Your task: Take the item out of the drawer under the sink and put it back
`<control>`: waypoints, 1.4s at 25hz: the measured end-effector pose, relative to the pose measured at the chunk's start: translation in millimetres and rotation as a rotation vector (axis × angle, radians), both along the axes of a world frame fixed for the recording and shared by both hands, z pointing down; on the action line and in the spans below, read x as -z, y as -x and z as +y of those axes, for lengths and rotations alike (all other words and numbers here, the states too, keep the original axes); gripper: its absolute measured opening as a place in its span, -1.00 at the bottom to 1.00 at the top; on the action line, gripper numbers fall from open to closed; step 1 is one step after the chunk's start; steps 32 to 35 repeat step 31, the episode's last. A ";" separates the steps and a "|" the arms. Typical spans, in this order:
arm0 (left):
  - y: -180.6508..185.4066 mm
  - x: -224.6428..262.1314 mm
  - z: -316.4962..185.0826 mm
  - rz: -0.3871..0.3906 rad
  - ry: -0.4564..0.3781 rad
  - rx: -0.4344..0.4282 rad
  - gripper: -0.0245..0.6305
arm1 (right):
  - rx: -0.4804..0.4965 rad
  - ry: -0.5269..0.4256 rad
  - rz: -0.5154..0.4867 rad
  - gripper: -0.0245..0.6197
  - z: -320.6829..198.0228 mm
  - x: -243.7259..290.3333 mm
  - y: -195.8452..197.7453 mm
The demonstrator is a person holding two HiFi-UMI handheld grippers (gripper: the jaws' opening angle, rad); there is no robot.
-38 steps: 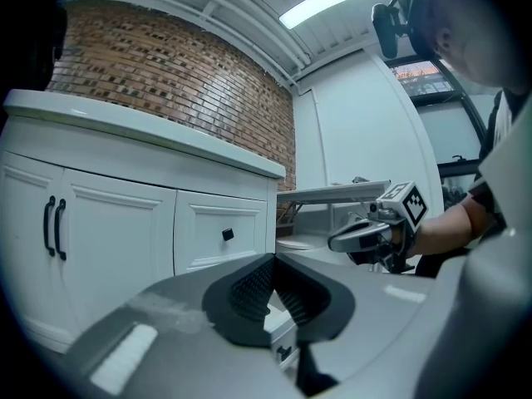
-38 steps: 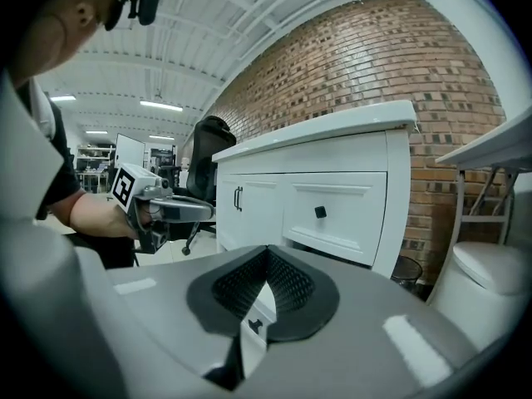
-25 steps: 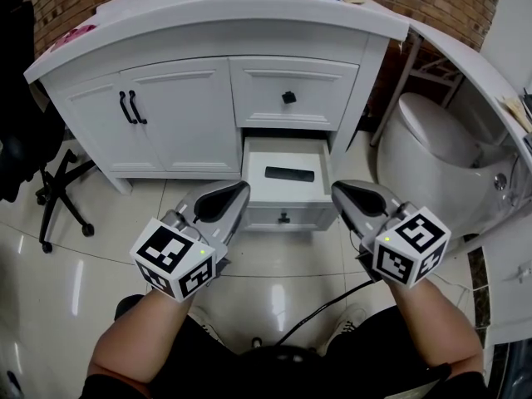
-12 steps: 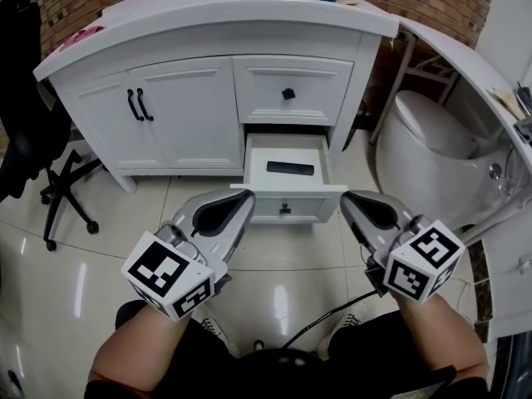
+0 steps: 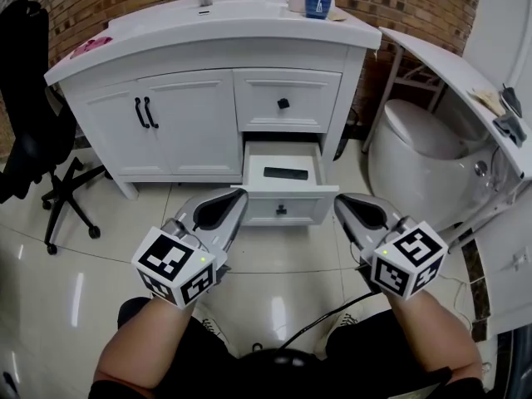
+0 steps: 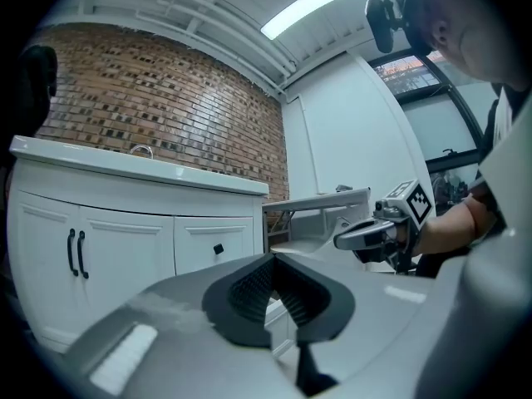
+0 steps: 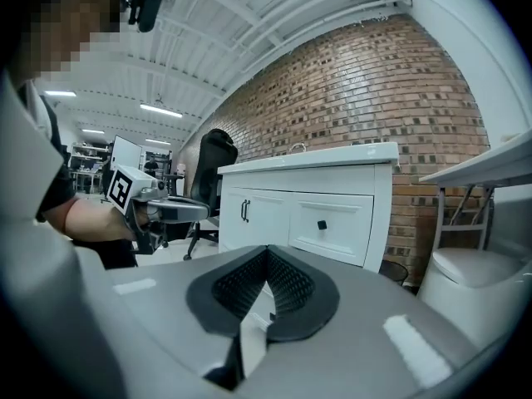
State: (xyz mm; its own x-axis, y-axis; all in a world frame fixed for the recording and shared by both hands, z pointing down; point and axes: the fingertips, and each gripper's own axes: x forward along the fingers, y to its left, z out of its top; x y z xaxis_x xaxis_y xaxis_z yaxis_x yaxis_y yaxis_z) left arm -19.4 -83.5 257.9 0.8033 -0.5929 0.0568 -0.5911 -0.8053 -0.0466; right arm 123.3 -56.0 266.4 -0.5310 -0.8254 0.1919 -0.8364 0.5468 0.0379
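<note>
Change over the last second is small: the head view has tipped up, so the counter [image 5: 208, 36] and the cups [image 5: 317, 3] on it now show in full. The left gripper [image 5: 236, 199] and the right gripper [image 5: 342, 204] have shifted a little with the person. They remain just short of the open drawer [image 5: 283, 210] of the cabinet [image 5: 191, 123], one near each front corner. Both are clenched on nothing; each gripper view shows its ribbed pads meeting at the tip with only the cabinet beyond. The black item [image 5: 285, 174] has not stirred and lies flat on the drawer floor, about midway across, apart from both grippers. So the task seems to stand either before the pick-up or after the return; these pictures do not say which, though the open drawer hints that something remains to do. The item's long axis runs side to side, parallel to the drawer front, with its ends toward the two side walls. One end cannot be told from the other, so it has no clear heading. A grip across its short width, front to back, looks the natural one.
</note>
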 end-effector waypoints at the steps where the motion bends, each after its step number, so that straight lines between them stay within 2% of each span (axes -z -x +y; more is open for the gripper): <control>1: -0.6 -0.2 0.5 -0.002 -0.003 0.000 -0.91 | -0.002 -0.002 -0.002 -0.90 0.4 0.2 -1.1; 7: 1.0 1.7 -1.3 0.006 -0.016 0.008 -0.91 | -0.005 0.022 -0.013 -0.90 1.5 -4.8 -2.9; 35: -0.6 3.4 -2.9 0.008 -0.021 0.014 -0.91 | -0.012 0.018 0.001 -0.90 6.8 -3.3 -4.7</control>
